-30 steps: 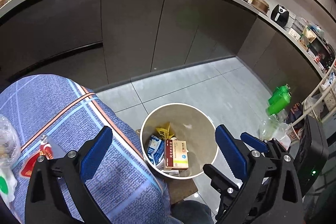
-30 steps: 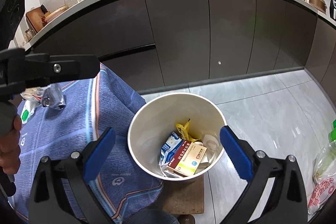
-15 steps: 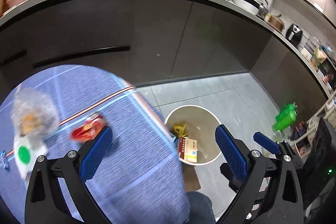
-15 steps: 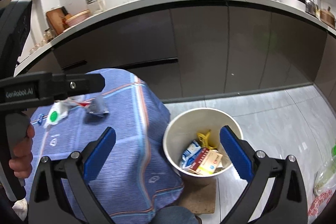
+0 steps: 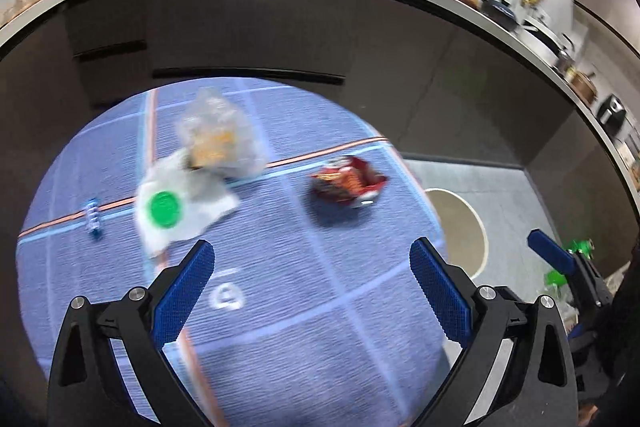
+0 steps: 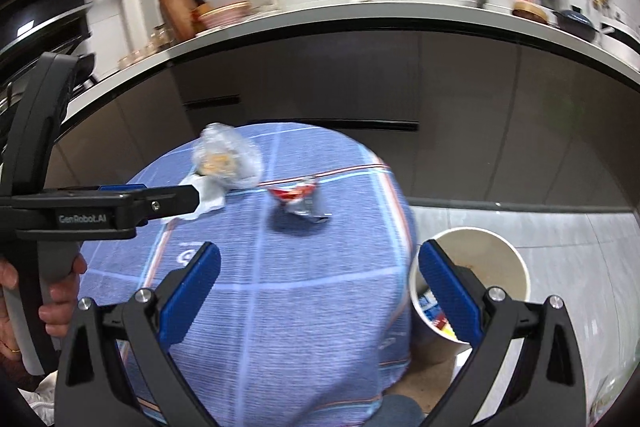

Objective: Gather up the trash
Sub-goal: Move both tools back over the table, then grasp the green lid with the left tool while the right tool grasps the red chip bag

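On the round table with a blue checked cloth (image 5: pixel 304 307) (image 6: pixel 288 299) lie a crumpled red snack wrapper (image 5: pixel 347 182) (image 6: pixel 299 199), a clear plastic bag with brownish scraps (image 5: pixel 218 139) (image 6: pixel 226 157), a white wrapper with a green disc (image 5: pixel 172 209) and a small blue item (image 5: pixel 93 217). The beige trash bin (image 5: pixel 466 231) (image 6: pixel 504 267) stands on the floor right of the table, with cartons inside. My left gripper (image 5: pixel 312 291) hangs open above the cloth, nearer than the trash. My right gripper (image 6: pixel 320 287) is open and empty over the table's right side.
Dark kitchen cabinets (image 6: pixel 400 79) curve behind the table under a cluttered white counter (image 6: pixel 360 11). Grey tiled floor (image 6: pixel 560 223) lies to the right. A green bottle (image 5: pixel 576 251) stands beyond the bin. A hand (image 6: pixel 60 295) holds the left gripper's handle at the left.
Both views have swung left, away from the bin and onto the table top. The wrappers and the bag now lie ahead of the open grippers; the bin has slid to the right edge.
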